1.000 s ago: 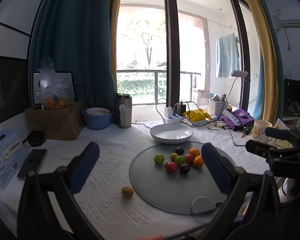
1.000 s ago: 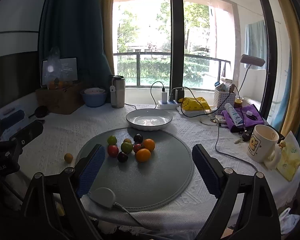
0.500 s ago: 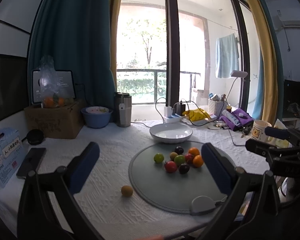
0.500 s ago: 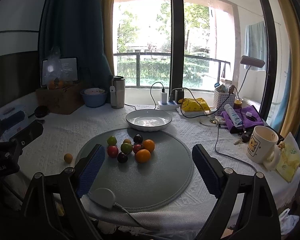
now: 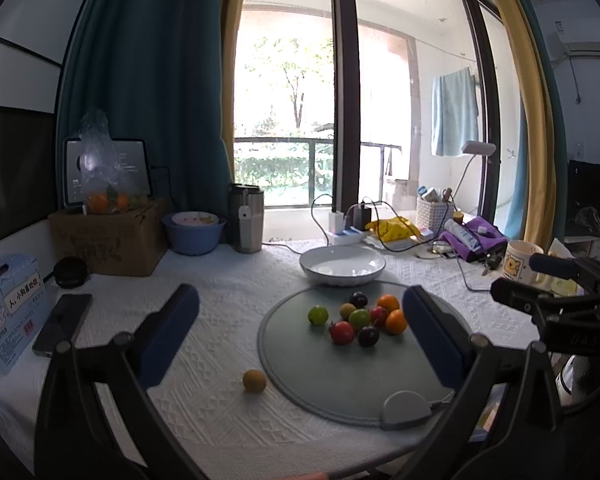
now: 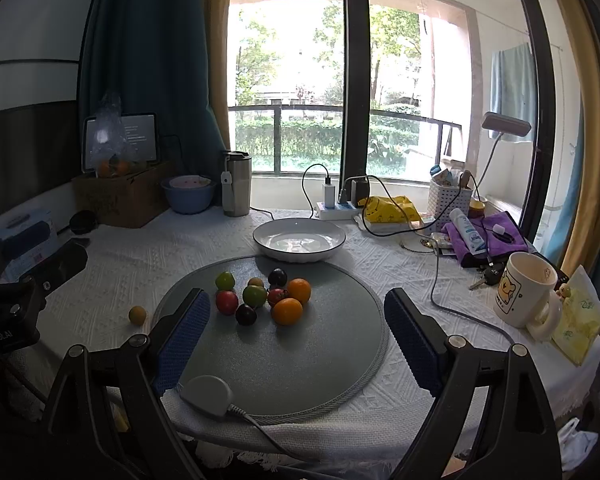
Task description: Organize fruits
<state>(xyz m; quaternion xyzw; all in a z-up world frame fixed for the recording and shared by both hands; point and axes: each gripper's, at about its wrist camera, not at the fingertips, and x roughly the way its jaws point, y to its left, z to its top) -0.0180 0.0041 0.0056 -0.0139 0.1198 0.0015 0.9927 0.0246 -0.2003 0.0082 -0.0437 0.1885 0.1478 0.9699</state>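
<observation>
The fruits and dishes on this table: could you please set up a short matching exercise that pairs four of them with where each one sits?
Things:
1. small yellow fruit
2. white bowl
3. cartoon mug
4. two oranges

Places:
A. on the round grey mat, in the fruit cluster
B. alone on the white tablecloth, left of the mat
C. just beyond the mat's far edge, empty
D. at the table's right side, beside the keys

Pairs: 1-B, 2-C, 3-D, 4-A
</observation>
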